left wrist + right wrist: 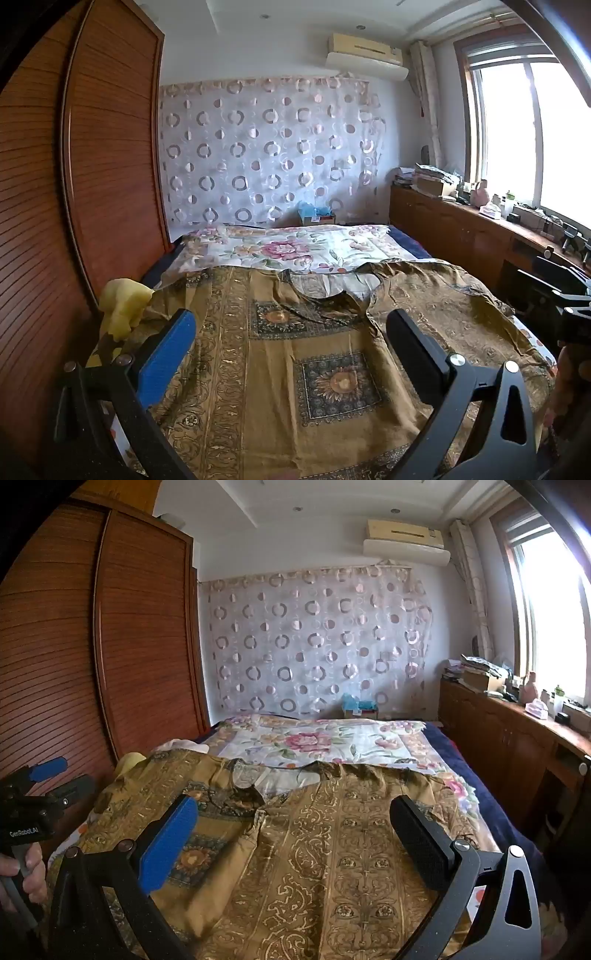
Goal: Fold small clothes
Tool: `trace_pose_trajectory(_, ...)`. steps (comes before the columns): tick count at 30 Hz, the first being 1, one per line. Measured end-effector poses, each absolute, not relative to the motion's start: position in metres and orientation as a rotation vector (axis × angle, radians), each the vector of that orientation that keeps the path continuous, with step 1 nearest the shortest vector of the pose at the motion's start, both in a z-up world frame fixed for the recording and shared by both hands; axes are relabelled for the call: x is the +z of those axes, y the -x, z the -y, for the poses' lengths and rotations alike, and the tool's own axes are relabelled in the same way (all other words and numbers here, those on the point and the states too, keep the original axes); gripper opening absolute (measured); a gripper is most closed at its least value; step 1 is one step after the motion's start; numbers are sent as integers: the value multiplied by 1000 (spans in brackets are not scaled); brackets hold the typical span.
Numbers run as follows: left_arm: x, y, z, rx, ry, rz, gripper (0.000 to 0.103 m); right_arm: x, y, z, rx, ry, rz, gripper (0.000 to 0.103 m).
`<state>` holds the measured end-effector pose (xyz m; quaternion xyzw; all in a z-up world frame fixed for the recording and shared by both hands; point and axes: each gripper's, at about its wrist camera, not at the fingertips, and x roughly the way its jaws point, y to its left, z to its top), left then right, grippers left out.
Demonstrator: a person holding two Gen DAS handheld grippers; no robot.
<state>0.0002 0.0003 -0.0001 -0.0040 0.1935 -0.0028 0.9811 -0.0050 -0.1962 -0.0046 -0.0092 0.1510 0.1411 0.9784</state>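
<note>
A gold-brown patterned garment (295, 369) lies spread flat on the bed, neckline toward the far side; it also shows in the right wrist view (332, 867). My left gripper (291, 332) is open and empty, hovering just above the garment's left half, blue pad (166, 354) on the left finger. My right gripper (295, 823) is open and empty above the garment's right half. The left gripper also shows at the left edge of the right wrist view (55, 779), held in a hand.
A floral bedsheet (280, 251) covers the bed beyond the garment. A yellow cloth (122, 306) lies at the bed's left edge by the wooden wardrobe (92, 166). A cluttered wooden counter (480, 221) runs along the right under the window.
</note>
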Motion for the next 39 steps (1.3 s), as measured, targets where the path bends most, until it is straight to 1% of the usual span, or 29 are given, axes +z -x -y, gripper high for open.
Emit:
trace_pose_trajectory(8,0,-7,-10,-7,25,-391,103,-5,8,197,283,13,-291,103)
trace_pose_trajectory(15,1,-1,-1,-3,-1,-377,103,-5,6,196,288,13,-297,103)
trace_pose_trajectory(39,-1,2,-6,1,3,-379,103,-6,3,194,283,15,-303,103)
